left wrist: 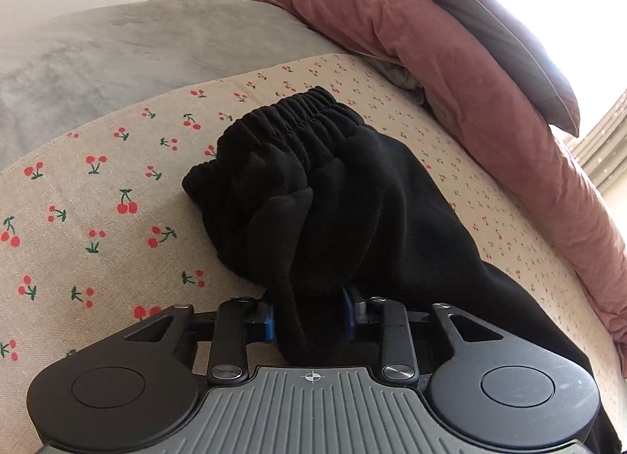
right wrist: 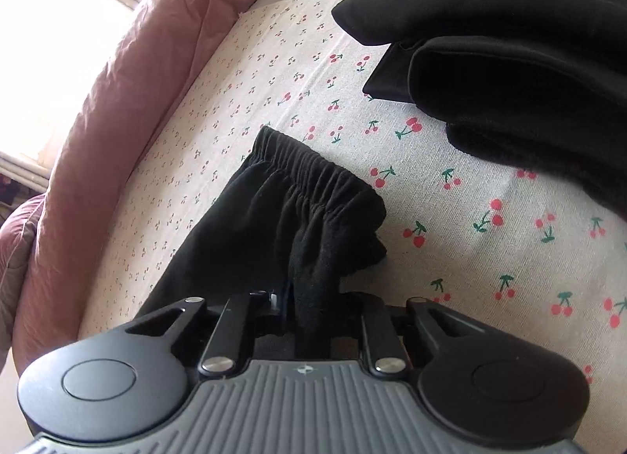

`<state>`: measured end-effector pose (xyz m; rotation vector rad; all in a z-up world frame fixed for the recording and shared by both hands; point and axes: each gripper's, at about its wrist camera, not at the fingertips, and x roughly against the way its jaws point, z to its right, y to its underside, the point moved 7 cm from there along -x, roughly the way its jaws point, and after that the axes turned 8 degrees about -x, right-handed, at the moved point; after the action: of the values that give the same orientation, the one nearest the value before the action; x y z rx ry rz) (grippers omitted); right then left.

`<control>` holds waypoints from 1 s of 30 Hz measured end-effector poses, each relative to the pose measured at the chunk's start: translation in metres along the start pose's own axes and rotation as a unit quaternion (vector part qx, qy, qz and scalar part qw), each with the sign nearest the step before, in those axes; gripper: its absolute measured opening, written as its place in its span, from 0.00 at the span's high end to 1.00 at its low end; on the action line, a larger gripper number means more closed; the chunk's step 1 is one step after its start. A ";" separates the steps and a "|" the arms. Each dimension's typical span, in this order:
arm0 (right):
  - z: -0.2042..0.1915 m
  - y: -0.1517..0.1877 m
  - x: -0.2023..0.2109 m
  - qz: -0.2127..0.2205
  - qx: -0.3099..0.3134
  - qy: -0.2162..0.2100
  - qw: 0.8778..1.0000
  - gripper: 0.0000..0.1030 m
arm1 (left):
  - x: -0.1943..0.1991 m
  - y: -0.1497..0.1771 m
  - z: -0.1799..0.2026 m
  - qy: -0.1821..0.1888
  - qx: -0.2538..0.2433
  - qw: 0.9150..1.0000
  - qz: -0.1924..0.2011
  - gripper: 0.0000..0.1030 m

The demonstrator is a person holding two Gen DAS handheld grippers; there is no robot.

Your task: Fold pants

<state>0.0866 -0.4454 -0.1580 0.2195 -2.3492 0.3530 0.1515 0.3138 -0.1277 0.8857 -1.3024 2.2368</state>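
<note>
I'm clamping the left claw [left wrist: 311, 316] on a thick bunch of the black pants [left wrist: 313, 187]; right claw [right wrist: 301, 309] is pinching a cuff [right wrist: 313, 179], both lying ahead on the cherry-print sheet [left wrist: 98, 199].

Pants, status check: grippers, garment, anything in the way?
Left gripper clamped on bunched black pants. Right gripper shut on elastic cuff. Pink duvet alongside, clear of the cherry-print sheet.

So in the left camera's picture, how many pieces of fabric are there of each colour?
Black: 1, the pants
Pink: 1, the duvet
Grey: 2, the blanket and the pillow
Cherry print: 1, the sheet
Total: 5
</note>
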 end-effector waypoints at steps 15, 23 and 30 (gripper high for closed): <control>0.001 0.001 0.011 0.001 0.072 0.074 0.995 0.96 | 0.018 0.007 -0.030 -0.003 0.069 0.998 -0.012 0.71; -0.010 0.004 0.036 0.006 0.122 0.081 0.989 0.58 | 0.095 -0.024 -0.070 -0.001 0.120 0.993 0.021 0.35; -0.030 0.004 0.039 0.046 0.174 0.111 0.977 0.52 | 0.094 -0.077 0.046 0.066 -0.048 0.996 0.044 0.30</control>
<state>0.0774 -0.4346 -0.1114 0.2238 -2.0697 0.7957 0.1462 0.3130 0.0023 0.6459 -1.3993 2.2355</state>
